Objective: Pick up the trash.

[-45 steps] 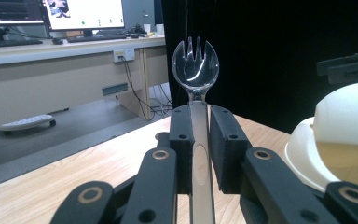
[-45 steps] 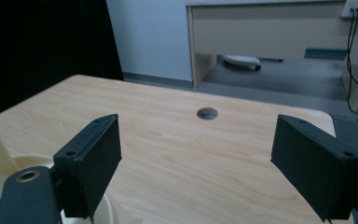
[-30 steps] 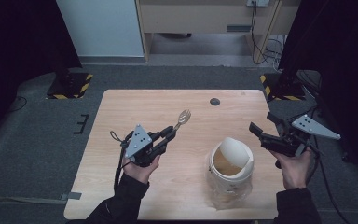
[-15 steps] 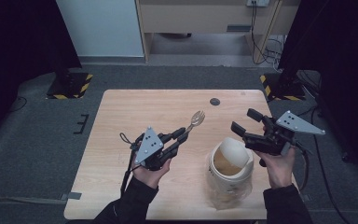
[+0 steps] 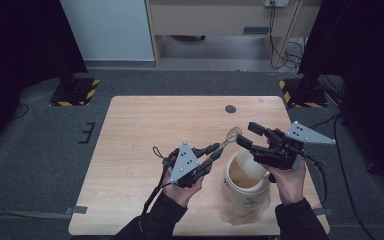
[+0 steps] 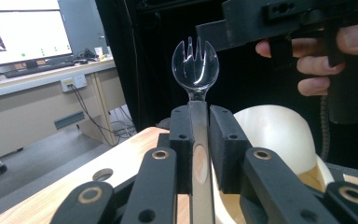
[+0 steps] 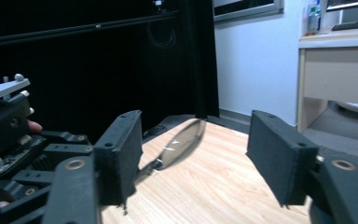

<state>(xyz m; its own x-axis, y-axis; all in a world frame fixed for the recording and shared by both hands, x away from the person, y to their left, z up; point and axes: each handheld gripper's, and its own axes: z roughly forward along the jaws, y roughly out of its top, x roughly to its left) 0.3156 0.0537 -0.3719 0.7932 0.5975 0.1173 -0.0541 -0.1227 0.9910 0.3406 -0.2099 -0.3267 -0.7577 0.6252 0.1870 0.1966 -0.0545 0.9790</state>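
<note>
Item: clear plastic spork [image 6: 195, 67], clamped by its handle in the left gripper [image 5: 211, 152], head raised ahead of those jaws. Right gripper [image 5: 247, 135]: jaws spread wide, empty, the spork head between them (not yet touching, as far as can be told). Below both: cream tub [image 5: 246, 181] on the wooden table [image 5: 130, 130]. Step, by judgement: hand-over. Next move calls for closing squarely on the head before the left lets go.

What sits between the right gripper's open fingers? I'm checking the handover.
In the right gripper view, the spork head lies between the right gripper fingers, untouched; the left gripper holds its handle.
</note>
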